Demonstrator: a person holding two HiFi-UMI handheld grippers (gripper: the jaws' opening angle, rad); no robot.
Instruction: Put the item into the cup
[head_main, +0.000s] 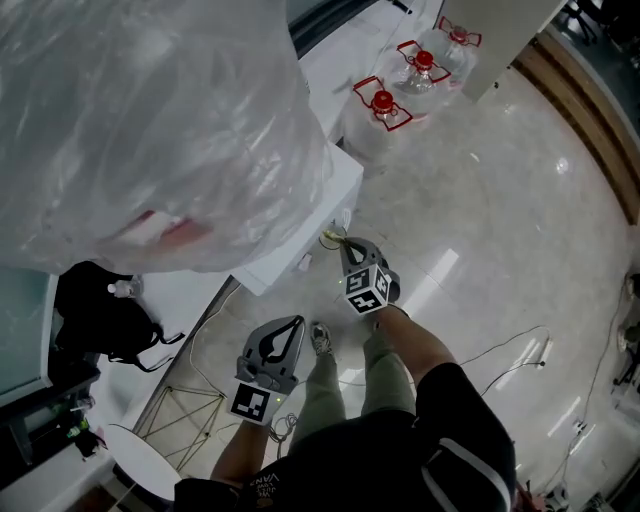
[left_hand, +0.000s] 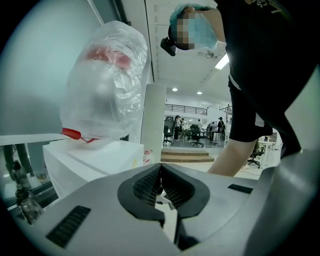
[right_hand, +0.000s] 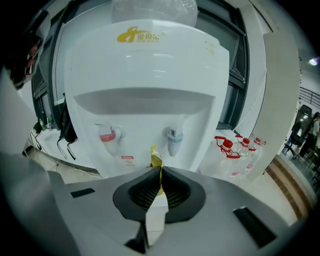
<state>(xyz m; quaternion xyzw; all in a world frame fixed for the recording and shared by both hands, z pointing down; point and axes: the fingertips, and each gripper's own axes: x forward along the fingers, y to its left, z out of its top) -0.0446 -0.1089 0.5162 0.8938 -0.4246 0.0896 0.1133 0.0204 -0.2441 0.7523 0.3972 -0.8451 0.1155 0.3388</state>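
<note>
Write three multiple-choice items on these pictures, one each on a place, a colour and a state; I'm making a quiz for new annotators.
1. Where do the red-capped water jugs stand?
A. on a desk
B. on the floor beside the dispenser
C. on a chair

2. What colour is the packet in the right gripper?
A. blue
B. black
C. yellow

3. How is the left gripper?
A. shut, empty
B. wide open
C. shut on a bottle

Key: 1 B, the head view shows them on the floor next to the white dispenser. 2 C, a yellow packet sticks up from the closed jaws. 3 A, its jaws meet with nothing between them.
</note>
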